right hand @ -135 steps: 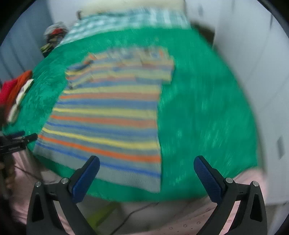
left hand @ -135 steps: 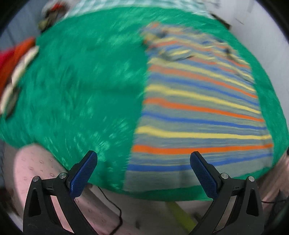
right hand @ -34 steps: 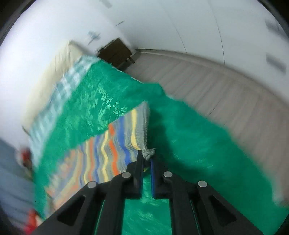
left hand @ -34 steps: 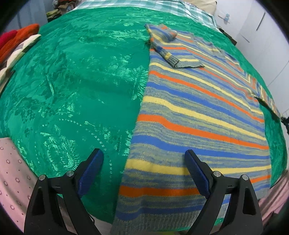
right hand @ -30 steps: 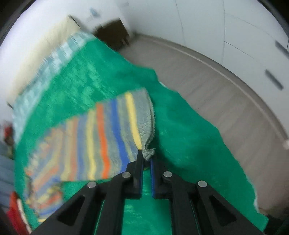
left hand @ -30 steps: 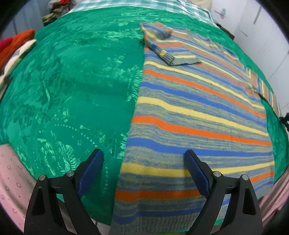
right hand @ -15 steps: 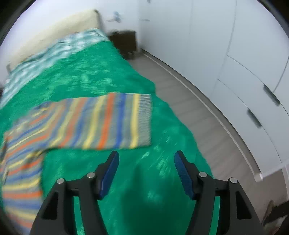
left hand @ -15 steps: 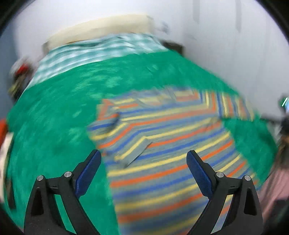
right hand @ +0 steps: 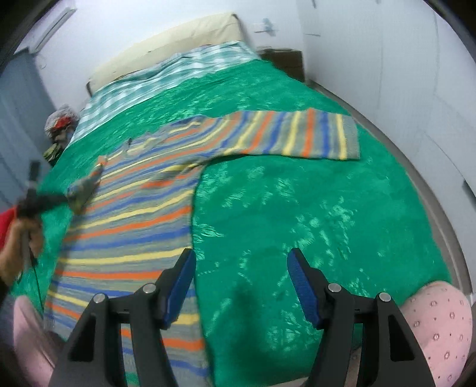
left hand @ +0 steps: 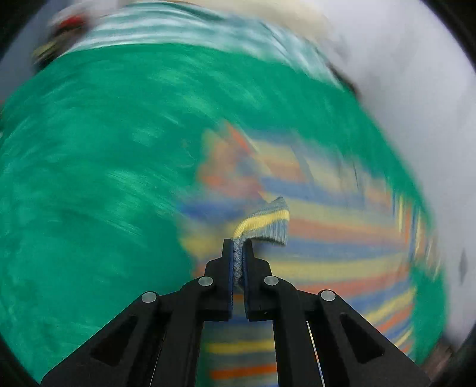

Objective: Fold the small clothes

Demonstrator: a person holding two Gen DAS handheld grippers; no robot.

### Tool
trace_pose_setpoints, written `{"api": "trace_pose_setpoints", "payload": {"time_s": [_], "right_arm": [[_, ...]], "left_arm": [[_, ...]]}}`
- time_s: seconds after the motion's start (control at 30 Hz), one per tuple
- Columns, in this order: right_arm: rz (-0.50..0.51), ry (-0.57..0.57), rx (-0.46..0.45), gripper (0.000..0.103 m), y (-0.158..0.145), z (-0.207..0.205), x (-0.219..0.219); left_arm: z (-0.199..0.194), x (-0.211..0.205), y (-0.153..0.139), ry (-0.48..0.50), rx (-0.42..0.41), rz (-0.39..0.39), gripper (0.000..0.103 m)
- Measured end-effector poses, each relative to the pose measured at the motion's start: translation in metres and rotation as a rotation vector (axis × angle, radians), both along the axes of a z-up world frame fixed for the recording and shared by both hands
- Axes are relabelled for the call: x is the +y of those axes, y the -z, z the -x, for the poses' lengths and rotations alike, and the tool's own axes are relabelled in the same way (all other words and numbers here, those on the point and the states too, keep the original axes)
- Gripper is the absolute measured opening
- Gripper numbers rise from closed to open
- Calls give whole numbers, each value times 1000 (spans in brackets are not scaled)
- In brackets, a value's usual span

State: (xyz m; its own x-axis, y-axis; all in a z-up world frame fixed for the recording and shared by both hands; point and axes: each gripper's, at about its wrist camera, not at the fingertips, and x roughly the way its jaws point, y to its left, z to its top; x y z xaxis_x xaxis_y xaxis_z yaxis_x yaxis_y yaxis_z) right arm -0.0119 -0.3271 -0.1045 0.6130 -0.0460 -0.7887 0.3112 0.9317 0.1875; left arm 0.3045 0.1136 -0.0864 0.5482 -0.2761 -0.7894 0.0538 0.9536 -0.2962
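**A:** What does the left wrist view show?

**B:** The left gripper [left hand: 238, 248] has its jaws clenched on the cuff of the left sleeve [left hand: 264, 223] of the striped sweater [left hand: 324, 262]. A grey ribbed edge with a yellow stripe sticks up from between the blue pads [left hand: 229, 268]. The rest is heavily blurred: the sweater lies beneath on the green bedspread [left hand: 89, 178], right of the middle, with a checked sheet [left hand: 178, 26] along the bed's far end.

**A:** And the right wrist view?

**B:** The right gripper [right hand: 241, 282] hangs with its jaws released, holding nothing, over bare green bedspread [right hand: 327, 208] near the bed's near edge, just beside the sweater's right side. The sweater [right hand: 134, 226] lies flat along the left half of the bed, hem at the near edge. Its right sleeve [right hand: 297, 134] is spread out flat toward the bed's right edge. At the left edge the left gripper [right hand: 70, 195], blurred, grips the raised left cuff [right hand: 84, 187], held by the person's hand [right hand: 20, 238]. A pile of clothes [right hand: 61, 122] sits beyond the bed's far left corner, and a pink dotted cloth [right hand: 440, 321] shows at the near right corner.
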Motion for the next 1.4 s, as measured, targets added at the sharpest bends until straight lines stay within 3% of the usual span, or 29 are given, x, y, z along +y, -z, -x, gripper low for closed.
{"api": "trace_pose_setpoints", "payload": {"time_s": [0.07, 0.13, 0.17, 0.23, 0.4, 0.53, 0.73, 0.8, 0.9, 0.93, 1.03, 1.13, 1.2, 1.3, 1.33, 1.4], "right_arm": [[9, -9, -10, 64, 0, -2, 1], [10, -22, 4, 64, 4, -4, 5], [9, -27, 13, 64, 7, -6, 7], [2, -35, 22, 64, 12, -10, 10], [17, -56, 46, 64, 19, -18, 15], [12, -74, 68, 64, 23, -20, 15], [-2, -55, 85, 64, 29, -20, 10], [-3, -51, 86, 64, 29, -21, 9], [-2, -44, 74, 70, 27, -20, 8], [1, -40, 70, 71, 26, -19, 7], [-5, -37, 67, 71, 27, -20, 6], [-8, -53, 82, 71, 31, -24, 11], [0, -70, 91, 71, 32, -26, 16], [28, -94, 91, 71, 31, -25, 25], [32, -98, 86, 71, 30, -24, 27], [32, -102, 86, 71, 30, -23, 28]], "left_arm": [[-8, 67, -17, -201, -17, 62, 3], [-14, 128, -18, -374, -6, 58, 3], [-17, 153, -13, -442, 16, 39, 3], [-19, 178, -3, -482, 51, -15, 3], [-9, 179, 26, -464, 117, -90, 3], [-4, 179, 49, -490, 156, -100, 3], [-4, 182, 68, -489, 201, -172, 3], [-4, 183, 64, -482, 210, -167, 13], [11, 185, 44, -506, 162, -175, 45], [20, 179, 34, -471, 109, -150, 51], [31, 155, 21, -318, 49, -64, 51], [26, 122, 24, -189, 57, 15, 51], [19, 101, 34, -119, 94, 23, 50], [23, 96, 50, -178, 157, 54, 50], [29, 102, 59, -224, 174, 113, 62], [44, 113, 72, -287, 149, 229, 68]]}}
